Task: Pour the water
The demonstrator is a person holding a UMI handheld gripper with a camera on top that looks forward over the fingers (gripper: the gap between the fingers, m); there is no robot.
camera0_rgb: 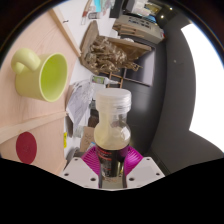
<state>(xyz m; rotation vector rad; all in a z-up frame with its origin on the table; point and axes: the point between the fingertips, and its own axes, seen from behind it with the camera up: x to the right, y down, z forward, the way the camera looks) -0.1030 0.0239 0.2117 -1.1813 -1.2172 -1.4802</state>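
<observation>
One bottle (111, 122), clear plastic with a pale cap, upright between the pink pads (97, 158) of the hand-held gripper (108, 160), both fingers pressed on its lower body. Held firmly by the look of it, base hidden behind the fingers, so no telling whether lifted or resting on the bench (40, 110). Ahead and to the left, well apart from the bottle, a yellow-green mug (44, 74) tipped on its side with the mouth facing this way and the handle away. Nearer, just left of the fingers, a magenta disc (26, 148) flat on the bench. Beyond, a heap of clutter (110, 50), too jumbled to name.

Likely trouble: cap seemingly on, so nothing to pour until removed. Mug lying over, so water bound to run out across the bench. Thin plastic, so hard squeezing apt to buckle the wall or spurt water.
</observation>
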